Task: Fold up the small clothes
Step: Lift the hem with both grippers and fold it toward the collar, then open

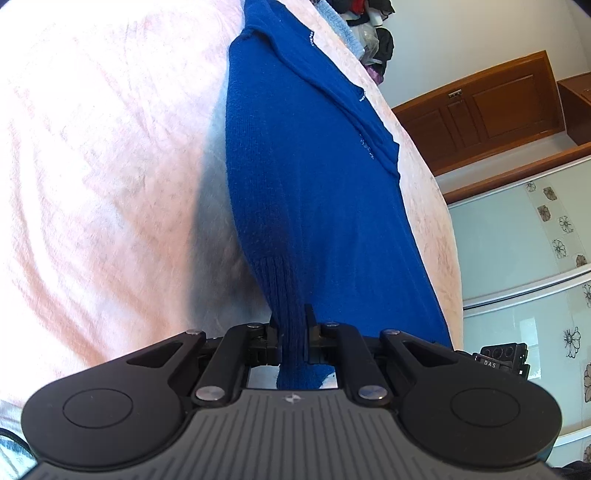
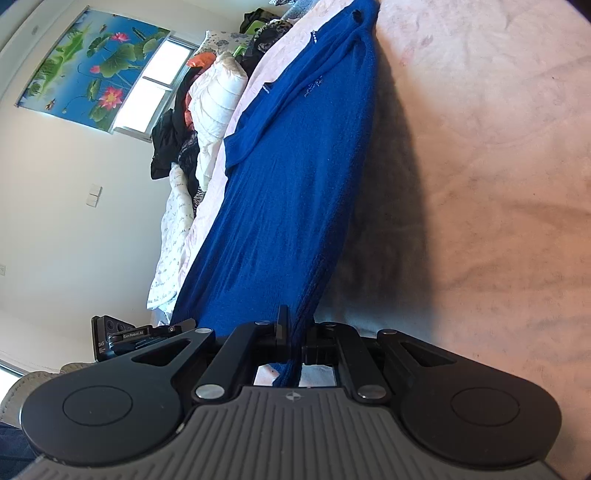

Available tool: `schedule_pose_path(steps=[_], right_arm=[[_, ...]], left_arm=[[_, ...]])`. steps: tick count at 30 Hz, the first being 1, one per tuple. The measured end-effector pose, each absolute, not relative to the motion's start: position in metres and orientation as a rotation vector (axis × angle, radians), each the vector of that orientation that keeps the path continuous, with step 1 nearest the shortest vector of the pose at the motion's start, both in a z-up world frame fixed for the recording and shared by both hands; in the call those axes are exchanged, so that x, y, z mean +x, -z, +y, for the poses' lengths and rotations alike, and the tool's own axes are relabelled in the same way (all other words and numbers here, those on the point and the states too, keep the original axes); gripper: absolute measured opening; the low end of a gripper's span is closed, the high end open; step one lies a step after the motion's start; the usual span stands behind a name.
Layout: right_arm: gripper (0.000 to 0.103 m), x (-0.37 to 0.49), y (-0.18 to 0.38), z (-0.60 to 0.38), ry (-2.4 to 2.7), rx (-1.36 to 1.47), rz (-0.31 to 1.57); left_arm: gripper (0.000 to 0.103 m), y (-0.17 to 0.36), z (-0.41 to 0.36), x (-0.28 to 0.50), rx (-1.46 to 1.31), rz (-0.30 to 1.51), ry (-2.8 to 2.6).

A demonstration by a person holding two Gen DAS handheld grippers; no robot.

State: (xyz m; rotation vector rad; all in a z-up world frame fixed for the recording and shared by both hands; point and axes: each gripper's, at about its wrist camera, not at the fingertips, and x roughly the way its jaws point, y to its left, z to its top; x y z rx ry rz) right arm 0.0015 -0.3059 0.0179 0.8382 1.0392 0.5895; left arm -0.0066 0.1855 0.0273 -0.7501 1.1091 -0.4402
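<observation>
A blue knitted sweater [image 1: 295, 177] lies stretched over the pink bed sheet [image 1: 103, 166]. My left gripper [image 1: 292, 325] is shut on its ribbed hem, with cloth bunched between the jaws. My right gripper [image 2: 295, 328] is shut on another corner of the same sweater [image 2: 295, 184], which runs away from it over the sheet [image 2: 480, 184]. Both hold the hem raised a little above the bed, casting a shadow beside the cloth. The other gripper's body shows at the edge of each view: the right one [image 1: 502, 360] and the left one [image 2: 118, 336].
A pile of other clothes [image 1: 369, 29] lies at the far end of the bed. White quilts and dark garments [image 2: 199, 122] are heaped along the bed's side by a window. A wooden cabinet [image 1: 487, 107] and a flowered wardrobe [image 1: 535, 258] stand beside the bed.
</observation>
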Motion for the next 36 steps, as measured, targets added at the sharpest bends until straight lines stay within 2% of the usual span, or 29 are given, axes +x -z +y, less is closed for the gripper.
schedule_pose_path(steps=[10, 16, 22, 27, 33, 36], right_arm=[[0.009, -0.004, -0.017, -0.309, -0.607, 0.857, 1.057], [0.01, 0.025, -0.037, -0.307, -0.652, 0.9, 0.955], [0.01, 0.103, -0.063, -0.319, -0.676, 0.932, 0.812], [0.01, 0.19, -0.07, -0.324, -0.665, 0.962, 0.761], [0.01, 0.294, -0.059, -0.328, -0.61, 1.04, 0.729], [0.01, 0.344, -0.037, -0.329, -0.549, 1.088, 0.758]], left_arm=[[0.009, -0.025, 0.189, 0.003, -0.785, 1.145, 0.446], [0.009, -0.049, 0.198, 0.047, -0.841, 1.04, 0.476], [0.009, -0.081, 0.204, 0.125, -0.873, 0.906, 0.477], [0.009, -0.097, 0.199, 0.209, -0.882, 0.867, 0.455], [0.009, -0.098, 0.187, 0.309, -0.872, 0.859, 0.425], [0.009, -0.087, 0.179, 0.358, -0.86, 0.881, 0.384]])
